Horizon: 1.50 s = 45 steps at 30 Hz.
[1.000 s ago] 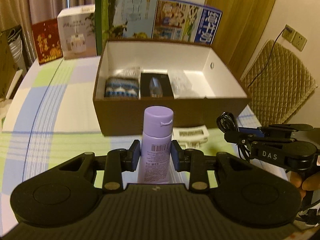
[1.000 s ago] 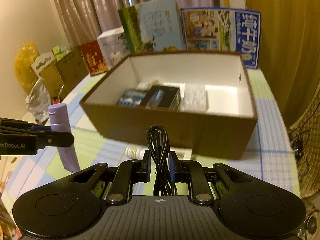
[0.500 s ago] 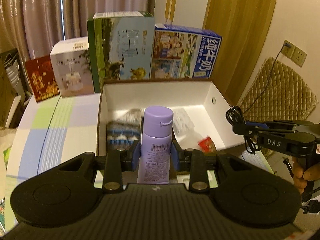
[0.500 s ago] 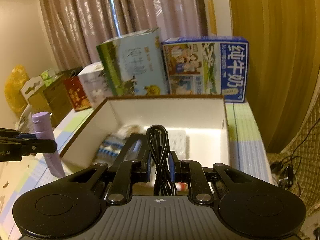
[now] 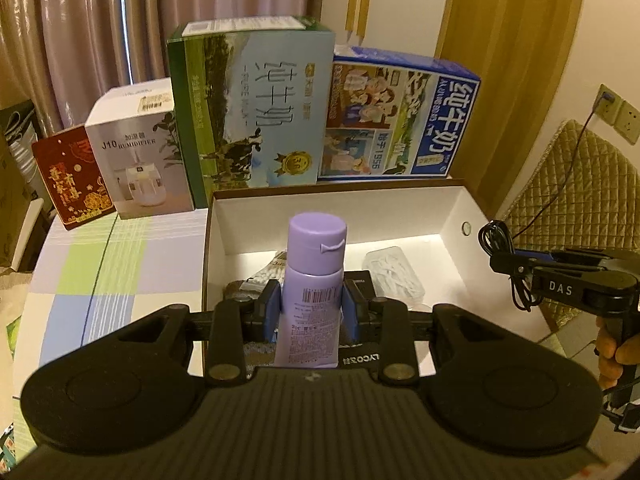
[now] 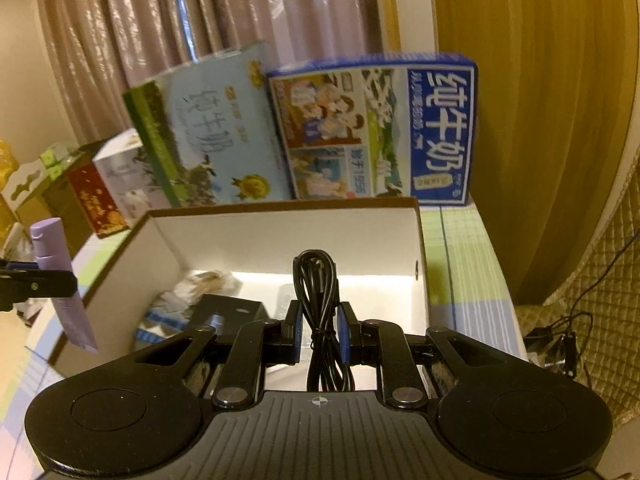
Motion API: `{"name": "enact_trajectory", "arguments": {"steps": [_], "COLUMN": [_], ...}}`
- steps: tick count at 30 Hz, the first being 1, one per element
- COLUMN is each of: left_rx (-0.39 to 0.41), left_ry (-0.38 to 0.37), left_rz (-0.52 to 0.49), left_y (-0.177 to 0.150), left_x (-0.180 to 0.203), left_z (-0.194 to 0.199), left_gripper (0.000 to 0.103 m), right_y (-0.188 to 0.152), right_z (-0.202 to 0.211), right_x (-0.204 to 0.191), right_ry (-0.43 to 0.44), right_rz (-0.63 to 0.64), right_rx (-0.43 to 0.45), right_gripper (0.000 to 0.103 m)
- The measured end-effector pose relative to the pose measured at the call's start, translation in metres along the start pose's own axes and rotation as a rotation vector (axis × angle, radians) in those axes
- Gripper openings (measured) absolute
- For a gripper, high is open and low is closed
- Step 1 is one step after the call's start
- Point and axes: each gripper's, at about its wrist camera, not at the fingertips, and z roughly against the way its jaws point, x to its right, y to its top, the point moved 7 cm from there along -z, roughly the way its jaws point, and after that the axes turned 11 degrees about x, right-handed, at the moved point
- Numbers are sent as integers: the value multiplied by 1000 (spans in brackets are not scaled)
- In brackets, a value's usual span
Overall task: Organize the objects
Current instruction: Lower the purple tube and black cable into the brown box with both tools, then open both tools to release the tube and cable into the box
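My left gripper (image 5: pixel 313 307) is shut on an upright purple bottle (image 5: pixel 314 276), held above the front left of the open brown box (image 5: pixel 344 216). My right gripper (image 6: pixel 319 330) is shut on a coiled black cable (image 6: pixel 318 280), held over the box's (image 6: pixel 288 236) front right part. In the left wrist view the right gripper (image 5: pixel 516 266) with the cable (image 5: pixel 496 240) hangs at the box's right wall. In the right wrist view the purple bottle (image 6: pixel 60 280) shows at far left. Inside the box lie a black case (image 6: pixel 224 314), a clear plastic packet (image 5: pixel 394 274) and a blue patterned pack (image 6: pixel 160 328).
Behind the box stand a green milk carton (image 5: pixel 256 112), a blue milk carton (image 5: pixel 400 120), a white humidifier box (image 5: pixel 138 156) and a red packet (image 5: pixel 70 178). The checked tablecloth (image 5: pixel 100 264) lies to the left. A quilted chair (image 5: pixel 580 184) stands at right. A hand (image 5: pixel 612 354) holds the right gripper.
Both grippers have risen and moved forward, from in front of the box's front wall to above its open inside, each still holding its object.
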Motion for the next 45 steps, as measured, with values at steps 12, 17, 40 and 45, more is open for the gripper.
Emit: {"name": "enact_trajectory", "arguments": {"steps": [12, 17, 40, 45], "left_rx": [-76, -94, -164, -176], "left_ry": [9, 10, 40, 45], "left_rz": [4, 10, 6, 14], "left_y": [-15, -19, -29, -30], "left_x": [-12, -13, -17, -18], "left_z": [-45, -54, -75, -74], "left_gripper": [27, 28, 53, 61], "right_y": [-20, -21, -12, -15], "right_z": [-45, -53, -37, -27], "right_x": [18, 20, 17, 13], "right_ry": [-84, -108, -71, -40], "right_rz": [38, 72, 40, 20], "right_rx": [-108, -109, -66, -71], "right_gripper": [15, 15, 59, 79]}}
